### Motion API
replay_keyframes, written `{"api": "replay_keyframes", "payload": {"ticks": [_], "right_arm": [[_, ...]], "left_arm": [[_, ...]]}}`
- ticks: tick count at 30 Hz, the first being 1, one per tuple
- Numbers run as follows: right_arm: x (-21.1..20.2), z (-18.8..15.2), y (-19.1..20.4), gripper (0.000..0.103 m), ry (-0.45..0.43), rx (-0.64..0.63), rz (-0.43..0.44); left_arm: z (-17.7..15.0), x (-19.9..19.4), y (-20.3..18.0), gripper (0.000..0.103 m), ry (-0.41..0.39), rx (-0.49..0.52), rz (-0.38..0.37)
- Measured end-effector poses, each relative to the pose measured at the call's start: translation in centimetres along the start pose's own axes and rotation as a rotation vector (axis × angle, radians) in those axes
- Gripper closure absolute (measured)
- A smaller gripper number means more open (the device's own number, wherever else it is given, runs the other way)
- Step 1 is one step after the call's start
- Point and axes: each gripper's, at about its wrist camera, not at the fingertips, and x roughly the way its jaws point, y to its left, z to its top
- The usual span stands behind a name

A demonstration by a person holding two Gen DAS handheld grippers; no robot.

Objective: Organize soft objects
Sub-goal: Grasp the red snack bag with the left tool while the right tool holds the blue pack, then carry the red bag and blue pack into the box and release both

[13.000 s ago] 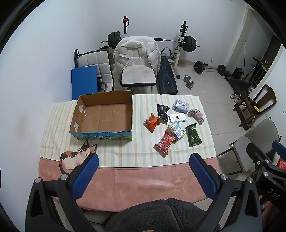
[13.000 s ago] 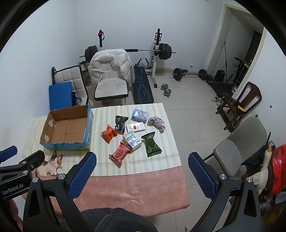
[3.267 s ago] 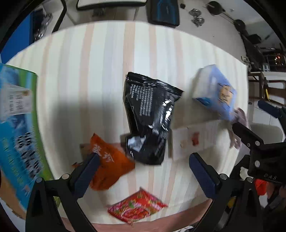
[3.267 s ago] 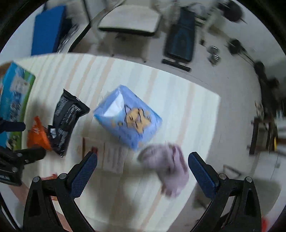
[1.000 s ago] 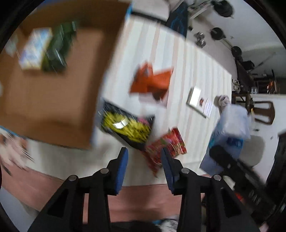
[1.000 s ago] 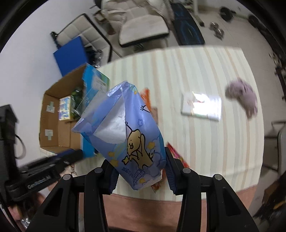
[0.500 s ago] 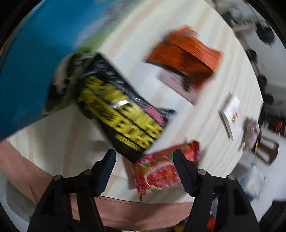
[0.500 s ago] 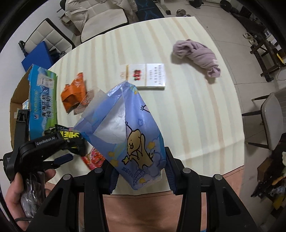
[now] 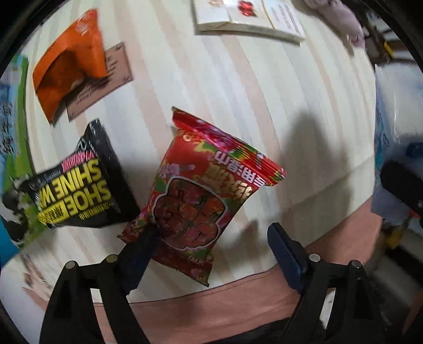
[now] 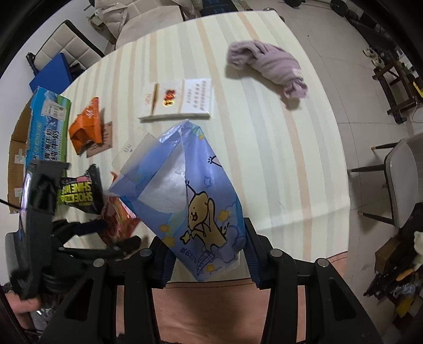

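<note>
Snack bag [image 9: 203,195]: centre of the left wrist view, on the table [image 9: 264,87].
Wipes pack [image 9: 76,185]: just left of it, touching.
Pouch [image 9: 70,57]: upper left.
Booklet [image 9: 248,18]: top edge.
Cloth [image 10: 267,66]: upper right, right wrist view.
Box [image 10: 47,124]: far left.

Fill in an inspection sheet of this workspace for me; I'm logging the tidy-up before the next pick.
Surface: striped tablecloth with a pink border hanging over the near edge.
Job's things: blue tissue pack held up off the table; red snack bag, black shoe-shine wipes pack, orange pouch and lilac cloth lying on the table.
Clutter: white booklet; cardboard box at the table's left edge.
Grippers: right gripper jaws shut on the tissue pack; left gripper jaws opening over the red snack bag, not pressing it.
Cables: nothing seen.
Surroundings: grey chair, white padded chair, tiled floor.
</note>
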Motion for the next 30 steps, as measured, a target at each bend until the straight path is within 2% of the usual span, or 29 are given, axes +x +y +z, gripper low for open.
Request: {"api": "replay_keyframes", "payload": {"ticks": [5, 9, 13, 18, 19, 22, 24, 26, 28, 30], "right_arm": [[1.3, -0.4, -0.3, 0.055, 0.029, -0.007, -0.002], [3.6, -0.6, -0.3, 0.055, 0.085, -0.029, -0.024], [6.5, -0.7, -0.4, 0.049, 0.146, -0.036, -0.045], [8.1, -1.0, -0.2, 0.036, 0.151, -0.052, -0.057], [8.2, -1.0, -0.1, 0.035, 0.143, -0.051, -0.057], [8.6, -0.9, 0.0, 0.033, 0.141, -0.049, -0.061], [8.7, -1.0, 0.5, 0.035, 0.134, -0.066, -0.085], [8.5, -1.4, 1.1, 0.045, 0.113, -0.082, -0.115], [7.8, -1.8, 1.8, 0.055, 0.102, -0.070, -0.111], [7.0, -2.2, 1.9, 0.057, 0.095, -0.051, -0.092]], "left_arm": [[0.1, 0.0, -0.1, 0.019, -0.001, -0.004, 0.047], [0.9, 0.7, -0.6, 0.018, -0.012, -0.010, 0.130], [1.1, 1.7, -0.1, 0.018, 0.000, -0.020, 0.126], [0.9, 2.6, 0.1, 0.020, -0.008, -0.050, 0.095], [0.9, 2.5, 0.3, 0.025, -0.015, -0.058, 0.092], [0.5, 1.6, 0.5, 0.051, -0.047, -0.082, 0.080], [0.4, 1.5, 0.7, 0.054, -0.045, -0.103, 0.049], [-0.1, 1.4, 0.6, 0.057, -0.061, -0.126, 0.042], [-0.6, 0.7, 0.9, 0.058, -0.082, -0.135, 0.034], [-2.3, -0.5, 0.7, 0.058, -0.123, -0.136, 0.027]]}}
